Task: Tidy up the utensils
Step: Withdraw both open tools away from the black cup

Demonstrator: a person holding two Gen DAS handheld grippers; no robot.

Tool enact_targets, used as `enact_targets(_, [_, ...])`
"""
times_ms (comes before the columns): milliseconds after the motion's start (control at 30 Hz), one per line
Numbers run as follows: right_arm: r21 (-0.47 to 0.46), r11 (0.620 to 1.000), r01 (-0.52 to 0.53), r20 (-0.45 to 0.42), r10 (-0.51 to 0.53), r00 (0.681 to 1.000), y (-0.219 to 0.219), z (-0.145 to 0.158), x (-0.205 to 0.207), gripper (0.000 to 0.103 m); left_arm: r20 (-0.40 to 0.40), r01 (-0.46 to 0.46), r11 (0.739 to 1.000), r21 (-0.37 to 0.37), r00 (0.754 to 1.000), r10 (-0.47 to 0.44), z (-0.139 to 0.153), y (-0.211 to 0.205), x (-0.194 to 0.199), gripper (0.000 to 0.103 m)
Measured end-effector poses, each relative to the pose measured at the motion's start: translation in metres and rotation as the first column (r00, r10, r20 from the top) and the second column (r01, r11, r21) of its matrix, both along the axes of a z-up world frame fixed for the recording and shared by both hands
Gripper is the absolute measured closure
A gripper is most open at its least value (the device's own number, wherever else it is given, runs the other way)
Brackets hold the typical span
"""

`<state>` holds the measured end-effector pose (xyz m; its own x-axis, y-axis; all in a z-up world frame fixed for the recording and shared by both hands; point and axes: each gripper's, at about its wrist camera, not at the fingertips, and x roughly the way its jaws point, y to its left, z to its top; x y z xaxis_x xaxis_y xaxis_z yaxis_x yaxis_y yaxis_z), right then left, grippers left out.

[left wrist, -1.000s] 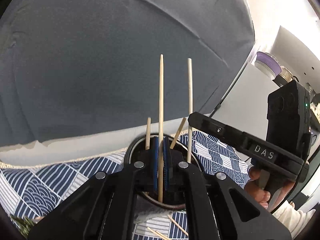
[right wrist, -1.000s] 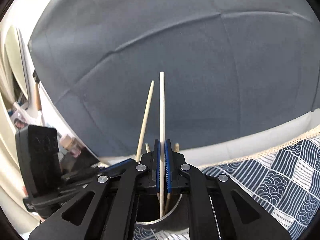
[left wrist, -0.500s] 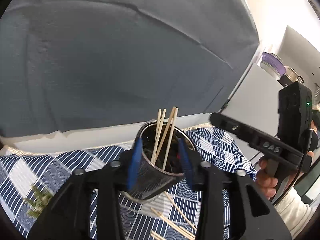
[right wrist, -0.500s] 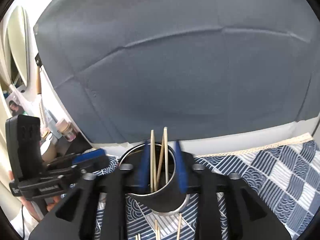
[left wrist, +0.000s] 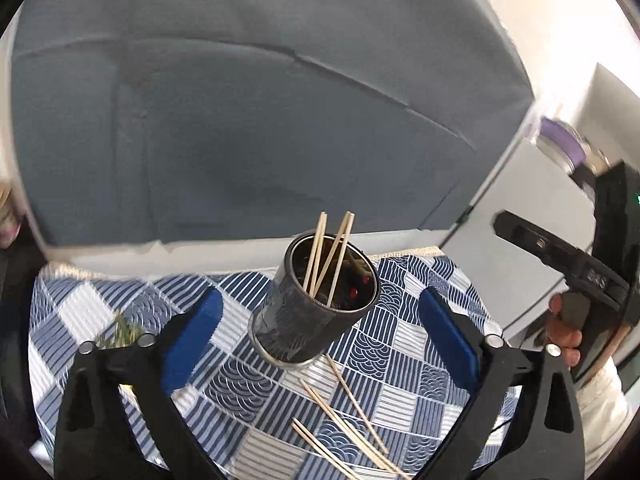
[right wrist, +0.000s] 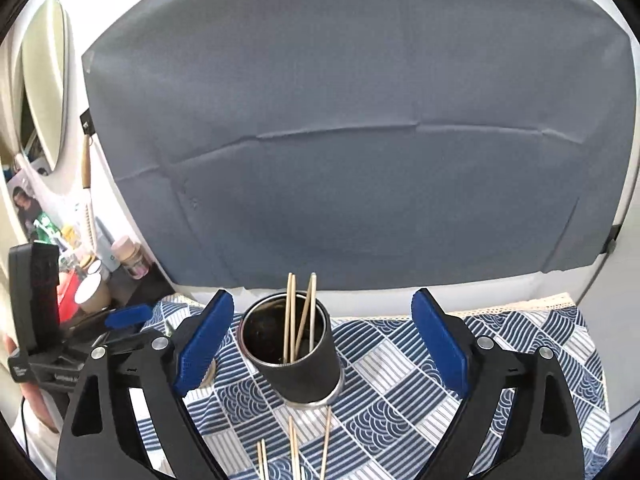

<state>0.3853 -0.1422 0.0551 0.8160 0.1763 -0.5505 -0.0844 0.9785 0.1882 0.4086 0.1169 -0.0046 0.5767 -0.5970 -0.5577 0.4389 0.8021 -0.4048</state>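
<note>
You've let go of the skewers you were pinching a second ago, so your left gripper and right gripper are both opening with nothing gripped, and four skewers now stand in the dark cup on the patterned cloth, with more skewers lying loose in front of it.

The dark metal cup stands upright on the blue patterned tablecloth, four pale wooden sticks leaning inside it, tips poking above the rim, while more loose sticks lie scattered just in front of its base.
</note>
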Motion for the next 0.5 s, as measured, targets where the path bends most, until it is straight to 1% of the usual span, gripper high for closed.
enact_targets(100, [-0.019, 1.000, 0.011, -0.001, -0.011, 1.000, -0.003, 0.006, -0.010, 0.014, -0.036, -0.042, 0.998, -0.045, 0.999, 0.040, -0.004, 0.011, -0.008, 0.006])
enact_targets(167, [-0.026, 1.000, 0.013, -0.009, -0.013, 1.000, -0.004, 0.005, -0.016, 0.014, -0.057, -0.070, 0.996, -0.048, 0.996, 0.067, -0.010, 0.018, -0.015, 0.006])
enact_targets(333, [-0.028, 1.000, 0.013, -0.049, -0.015, 0.999, -0.006, -0.015, -0.027, 0.014, -0.093, -0.093, 0.996, -0.006, 0.991, 0.092, -0.028, 0.021, -0.029, 0.006])
enact_targets(433, [-0.034, 0.999, 0.001, -0.089, -0.004, 0.996, -0.006, -0.036, -0.031, 0.014, -0.111, -0.101, 0.995, 0.019, 0.989, 0.102, -0.043, 0.020, -0.038, 0.006])
enact_targets(500, [-0.041, 0.999, -0.009, -0.120, 0.004, 0.993, -0.007, -0.051, -0.033, 0.014, -0.126, -0.106, 0.993, 0.050, 0.986, 0.112, -0.055, 0.017, -0.044, 0.006])
